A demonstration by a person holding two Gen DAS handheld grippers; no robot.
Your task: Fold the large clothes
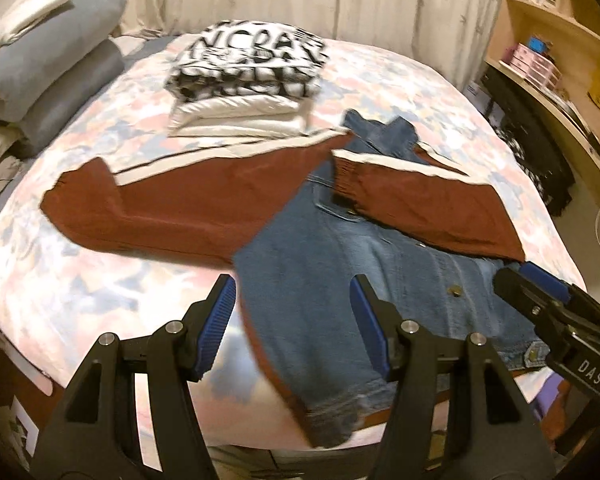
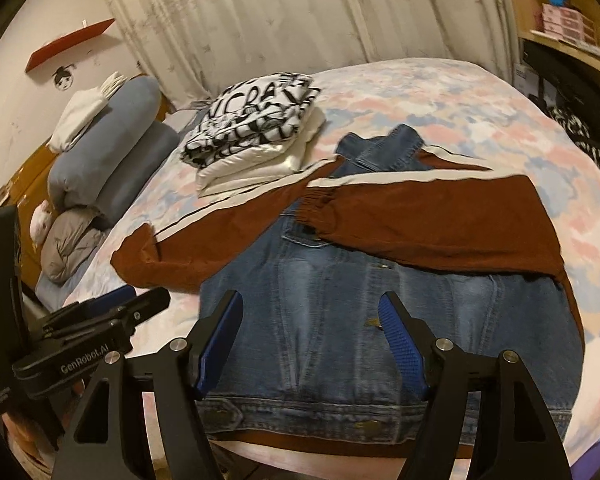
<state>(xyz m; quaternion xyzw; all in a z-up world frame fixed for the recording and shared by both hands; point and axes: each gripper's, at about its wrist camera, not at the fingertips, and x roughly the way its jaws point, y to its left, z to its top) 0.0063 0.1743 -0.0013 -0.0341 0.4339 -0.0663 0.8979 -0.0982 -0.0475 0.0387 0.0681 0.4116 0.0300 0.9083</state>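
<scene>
Jacket (image 2: pixel 380 320) dead ahead, collar at twelve o'clock, hem nearest; right gripper (image 2: pixel 312 344) centred over it, left gripper (image 1: pixel 292 324) at nine; both agape, empty.

Jacket (image 2: pixel 340 312): faded blue denim body, rust-brown sleeves (image 2: pixel 440 220) with cream stripes. Bedspread (image 2: pixel 440 96): pink, blue and white blotches. Folded top (image 2: pixel 256 120): black lettering on white (bold print).

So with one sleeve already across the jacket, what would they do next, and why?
Probably bring the left tool to the left sleeve and fold it over the denim jacket: the right sleeve already lies across the front, the left one is spread on the bed, and both tools are empty.
</scene>
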